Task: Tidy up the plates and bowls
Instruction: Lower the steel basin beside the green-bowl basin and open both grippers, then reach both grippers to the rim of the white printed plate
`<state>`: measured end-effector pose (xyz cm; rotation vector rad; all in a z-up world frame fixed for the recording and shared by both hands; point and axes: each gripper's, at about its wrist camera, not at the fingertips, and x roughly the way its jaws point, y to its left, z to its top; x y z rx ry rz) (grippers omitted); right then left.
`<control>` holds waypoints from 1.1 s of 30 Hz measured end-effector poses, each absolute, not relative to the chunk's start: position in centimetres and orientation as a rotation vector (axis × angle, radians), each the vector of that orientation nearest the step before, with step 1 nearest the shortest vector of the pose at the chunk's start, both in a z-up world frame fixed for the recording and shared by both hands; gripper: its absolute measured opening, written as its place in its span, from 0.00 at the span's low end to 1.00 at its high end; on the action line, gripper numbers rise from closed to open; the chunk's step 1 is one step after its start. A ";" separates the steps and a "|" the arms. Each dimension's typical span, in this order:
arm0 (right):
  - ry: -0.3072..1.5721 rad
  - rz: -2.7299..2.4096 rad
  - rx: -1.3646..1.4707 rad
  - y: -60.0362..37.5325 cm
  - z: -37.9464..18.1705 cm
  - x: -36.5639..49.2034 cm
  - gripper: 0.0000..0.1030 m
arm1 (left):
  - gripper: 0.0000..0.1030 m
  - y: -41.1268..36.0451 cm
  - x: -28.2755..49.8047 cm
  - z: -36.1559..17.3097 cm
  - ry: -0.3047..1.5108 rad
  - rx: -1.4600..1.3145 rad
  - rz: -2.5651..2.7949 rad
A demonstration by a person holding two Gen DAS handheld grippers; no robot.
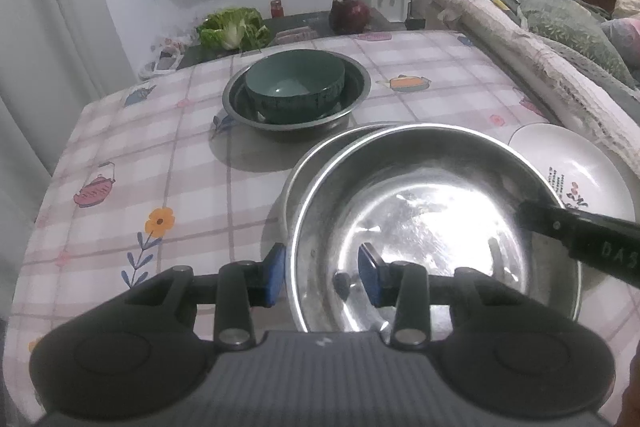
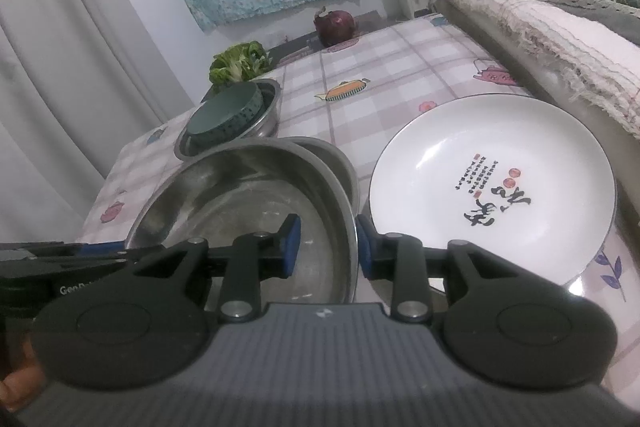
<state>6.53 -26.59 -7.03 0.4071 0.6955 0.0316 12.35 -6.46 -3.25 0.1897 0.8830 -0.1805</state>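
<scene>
I have the steel bowl [image 1: 432,227] between both claws, sitting tilted in a second steel bowl [image 1: 316,163] beneath it, so I judge this nesting nearly done. Beyond the steel bowl, a green bowl [image 1: 295,87] already sits nested in a steel basin [image 1: 356,83]. Just beside the steel bowl lies the white plate [image 2: 492,187], not yet sorted. My left gripper [image 1: 322,275] straddles the near rim, pads apart from it. My right gripper [image 2: 327,247] straddles the opposite rim; whether its pads press, I cannot tell.
</scene>
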 end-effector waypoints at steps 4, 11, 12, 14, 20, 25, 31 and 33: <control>0.702 0.031 0.406 -26.6 -7.2 7.1 0.29 | 0.39 -6.3 12.7 -3.6 0.896 0.183 -0.185; 0.709 0.037 0.410 -26.7 -7.3 7.7 0.32 | 0.44 -6.1 13.1 -3.6 0.878 0.178 -0.201; 0.710 0.037 0.411 -26.6 -7.3 7.9 0.33 | 0.45 -6.1 13.1 -3.6 0.872 0.178 -0.204; 0.713 0.035 0.411 -26.6 -7.4 8.0 0.40 | 0.45 -6.1 13.1 -3.5 0.867 0.180 -0.204; 0.715 0.024 0.411 -26.8 -7.5 8.2 0.53 | 0.48 -5.5 13.1 -3.5 0.864 0.160 -0.196; 0.707 0.006 0.421 -27.0 -7.5 7.8 0.75 | 0.50 -4.7 13.0 -3.4 0.855 0.145 -0.190; 0.690 0.008 0.442 -27.3 -7.3 6.4 0.82 | 0.55 -3.4 13.1 -3.7 0.842 0.116 -0.178; 0.685 0.021 0.450 -27.2 -7.4 5.9 0.82 | 0.55 -3.3 13.4 -4.0 0.841 0.116 -0.177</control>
